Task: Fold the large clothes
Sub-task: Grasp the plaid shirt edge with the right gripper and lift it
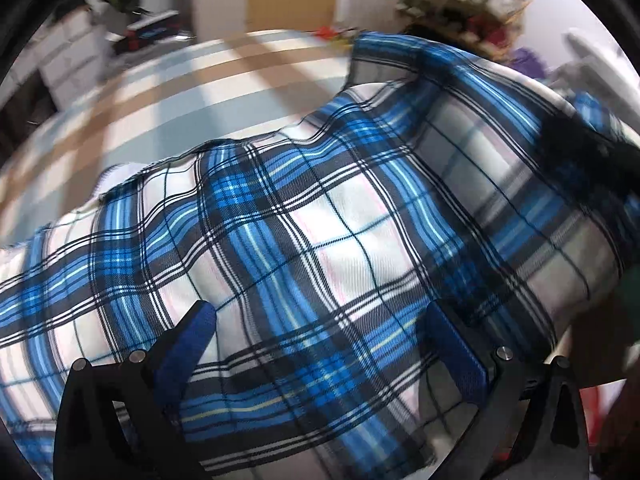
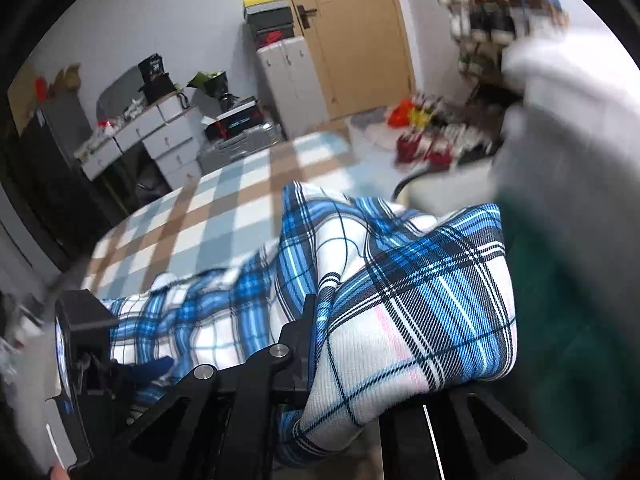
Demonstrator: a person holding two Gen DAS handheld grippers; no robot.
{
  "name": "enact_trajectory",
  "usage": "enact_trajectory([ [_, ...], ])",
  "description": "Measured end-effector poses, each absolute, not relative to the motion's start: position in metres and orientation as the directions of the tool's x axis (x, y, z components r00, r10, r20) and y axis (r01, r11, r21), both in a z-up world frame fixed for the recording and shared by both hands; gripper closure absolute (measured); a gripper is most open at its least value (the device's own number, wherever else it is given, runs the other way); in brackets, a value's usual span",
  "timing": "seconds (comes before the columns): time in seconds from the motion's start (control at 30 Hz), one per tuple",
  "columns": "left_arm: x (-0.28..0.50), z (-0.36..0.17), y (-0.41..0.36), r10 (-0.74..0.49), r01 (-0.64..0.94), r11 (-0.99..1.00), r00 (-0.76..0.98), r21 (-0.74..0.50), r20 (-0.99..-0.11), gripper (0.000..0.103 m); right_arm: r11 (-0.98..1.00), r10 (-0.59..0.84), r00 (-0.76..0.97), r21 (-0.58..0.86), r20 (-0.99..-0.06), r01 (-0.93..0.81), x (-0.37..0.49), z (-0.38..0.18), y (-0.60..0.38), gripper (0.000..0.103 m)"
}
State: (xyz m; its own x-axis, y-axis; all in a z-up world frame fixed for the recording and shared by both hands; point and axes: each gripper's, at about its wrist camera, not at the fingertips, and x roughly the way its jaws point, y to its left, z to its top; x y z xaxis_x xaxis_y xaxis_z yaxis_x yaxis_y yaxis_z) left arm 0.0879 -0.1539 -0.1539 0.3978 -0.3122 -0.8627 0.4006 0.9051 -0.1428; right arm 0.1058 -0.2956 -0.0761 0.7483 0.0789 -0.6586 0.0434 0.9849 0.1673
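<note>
A large blue, white and black plaid garment (image 1: 320, 232) lies spread over a bed with a checked sheet (image 1: 192, 92). My left gripper (image 1: 320, 320) hovers over the cloth with its blue-padded fingers (image 1: 196, 332) wide apart and nothing between them. In the right wrist view the same plaid garment (image 2: 404, 300) is bunched and draped over my right gripper (image 2: 332, 320). The cloth runs down between its black fingers (image 2: 304, 328), which look closed on it. The left gripper's body (image 2: 80, 344) shows at the lower left of that view.
The checked bed sheet (image 2: 208, 220) stretches away to the far edge. Beyond it stand white drawers (image 2: 160, 136), a grey cabinet (image 2: 288, 80), a wooden door (image 2: 352, 40) and a cluttered shoe rack (image 2: 480, 12). A white and green mass (image 2: 568, 184) fills the right side.
</note>
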Motion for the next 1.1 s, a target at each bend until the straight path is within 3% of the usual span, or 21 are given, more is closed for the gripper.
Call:
enact_trajectory([
  [0.13, 0.087, -0.133, -0.128, -0.298, 0.320, 0.932, 0.418, -0.168, -0.858, 0.001, 0.998, 0.038, 0.765, 0.065, -0.643, 0.005, 0.105, -0.059, -0.291, 0.096],
  [0.23, 0.089, -0.143, -0.110, -0.141, 0.268, 0.963, 0.474, -0.011, -0.869, 0.001, 0.999, 0.036, 0.752, 0.053, -0.658, -0.002, 0.105, -0.070, -0.287, 0.096],
  [0.43, 0.083, -0.164, -0.123, -0.058, 0.263, 0.961, 0.484, 0.082, -0.873, 0.001, 0.998, 0.038, 0.747, 0.067, -0.664, 0.009, 0.103, -0.074, -0.293, 0.096],
  [0.8, 0.072, -0.144, -0.152, -0.146, 0.335, 0.942, 0.478, 0.026, -0.866, 0.001, 0.997, -0.038, 0.773, -0.076, -0.633, -0.013, 0.105, -0.047, -0.294, 0.096],
  [0.9, 0.069, -0.138, -0.135, -0.005, 0.289, 0.940, 0.546, 0.183, -0.837, 0.001, 0.997, -0.032, 0.776, -0.069, -0.630, -0.016, 0.104, -0.051, -0.295, 0.096],
  [1.0, 0.077, -0.158, -0.120, -0.082, 0.292, 0.954, 0.462, 0.064, -0.883, 0.001, 0.999, -0.023, 0.770, -0.052, -0.638, -0.013, 0.107, -0.053, -0.295, 0.096],
  [1.1, 0.076, -0.157, -0.122, -0.073, 0.305, 0.949, 0.466, 0.082, -0.882, 0.001, 0.999, -0.019, 0.758, -0.040, -0.651, -0.010, 0.109, -0.050, -0.298, 0.096],
])
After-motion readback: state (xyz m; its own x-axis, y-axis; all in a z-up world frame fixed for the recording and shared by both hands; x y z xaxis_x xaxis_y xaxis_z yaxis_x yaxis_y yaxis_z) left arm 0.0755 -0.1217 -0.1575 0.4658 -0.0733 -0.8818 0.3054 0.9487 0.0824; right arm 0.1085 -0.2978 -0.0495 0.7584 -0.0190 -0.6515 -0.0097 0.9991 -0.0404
